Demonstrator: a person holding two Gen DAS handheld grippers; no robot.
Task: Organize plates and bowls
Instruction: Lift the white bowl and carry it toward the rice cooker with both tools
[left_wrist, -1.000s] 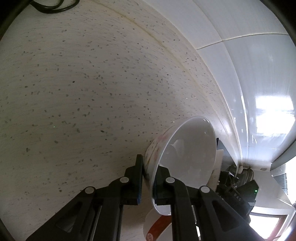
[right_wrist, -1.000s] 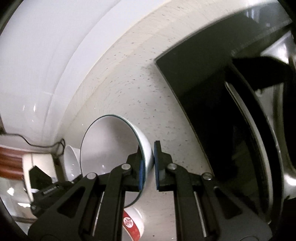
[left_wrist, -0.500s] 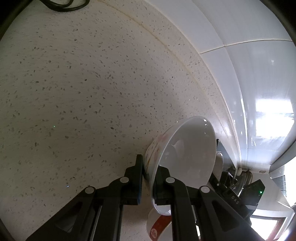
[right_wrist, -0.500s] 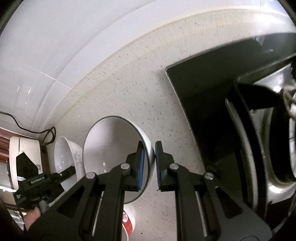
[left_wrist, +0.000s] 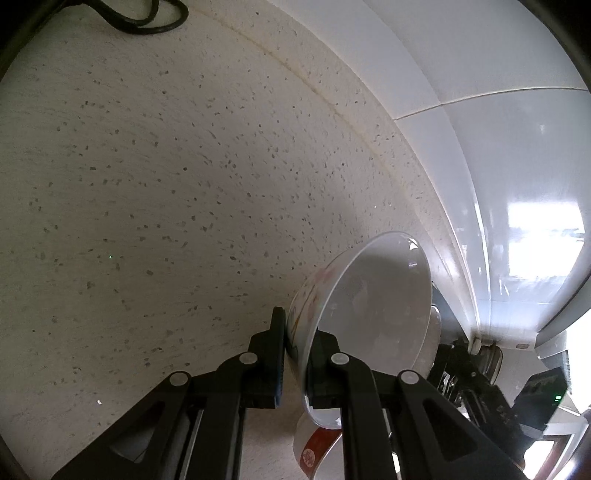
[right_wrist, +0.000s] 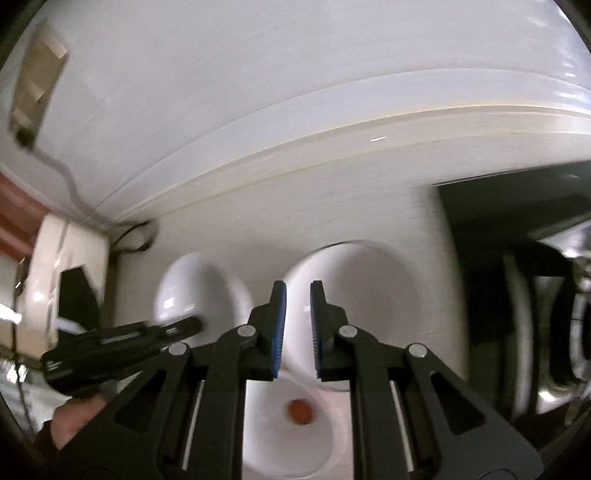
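My left gripper (left_wrist: 299, 321) is shut on the rim of a white bowl with a flowered outside (left_wrist: 373, 306), held tilted above the speckled counter (left_wrist: 166, 184). Below it sits a white bowl with a red band (left_wrist: 314, 450). In the blurred right wrist view, my right gripper (right_wrist: 297, 291) shows a narrow gap with nothing pinched. A plain white bowl (right_wrist: 358, 295) lies just beyond its fingertips. Under the fingers is the bowl with a red mark inside (right_wrist: 291, 424). To the left, the left gripper (right_wrist: 184, 326) holds the flowered bowl (right_wrist: 199, 291).
A black hob (right_wrist: 498, 221) and a metal pot (right_wrist: 561, 332) lie to the right. A white tiled wall (left_wrist: 480, 147) backs the counter. A black cable (left_wrist: 147, 18) lies at the far corner beside a cream appliance (right_wrist: 62, 280). A hand (right_wrist: 74, 417) grips the left tool.
The right gripper has let go of the plain white bowl's rim, risen and rolled level; that bowl now lies beyond its fingers. The left gripper and its bowl have barely shifted.
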